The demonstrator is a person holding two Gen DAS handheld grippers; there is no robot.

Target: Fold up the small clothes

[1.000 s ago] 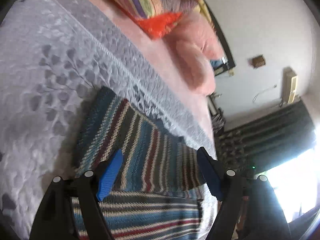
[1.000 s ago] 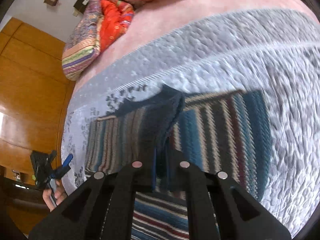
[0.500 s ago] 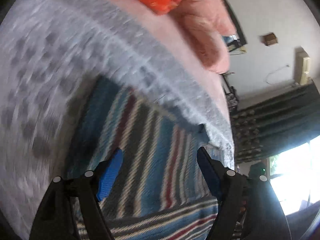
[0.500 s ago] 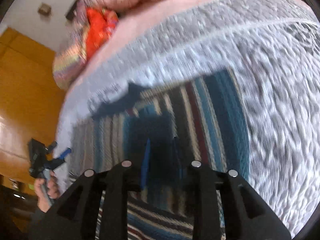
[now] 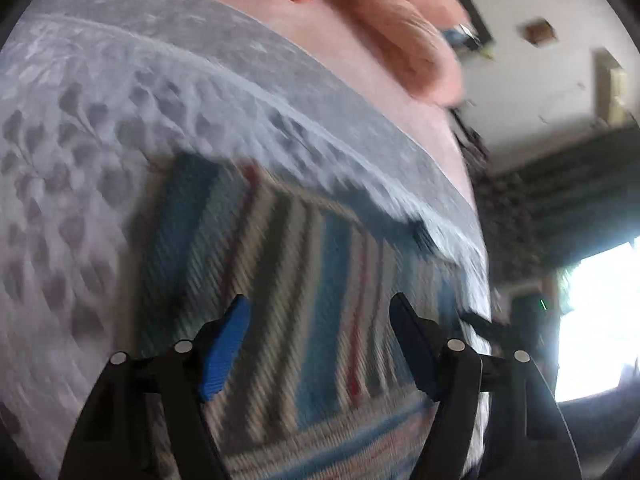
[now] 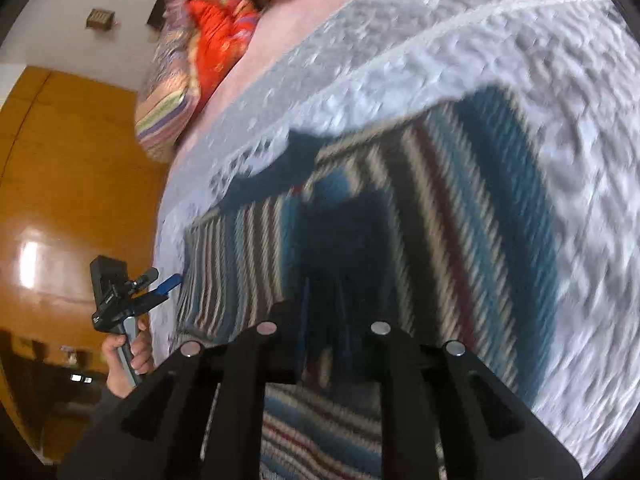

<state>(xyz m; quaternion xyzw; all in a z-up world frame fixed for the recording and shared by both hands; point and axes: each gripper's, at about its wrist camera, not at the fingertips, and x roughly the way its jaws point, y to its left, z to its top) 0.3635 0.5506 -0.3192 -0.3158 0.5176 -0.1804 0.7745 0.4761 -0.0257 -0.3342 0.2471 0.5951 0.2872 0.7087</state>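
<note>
the striped sweater (image 5: 304,280) now lies flat on the grey bedspread (image 5: 100,128); a second ago the right gripper (image 6: 324,312) pinched its dark edge, now nearly closed, grip unclear. left gripper (image 5: 320,344) stays wide open over the sweater.

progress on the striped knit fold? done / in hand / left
Done: the striped knit lies spread on the grey bedspread, with a dark flap already laid over its middle.
In hand: right gripper looks shut on a dark edge of the knit, though blurred; left gripper is open above the stripes, holding nothing.
Left: the remaining folds; it is not yet compact.
</note>
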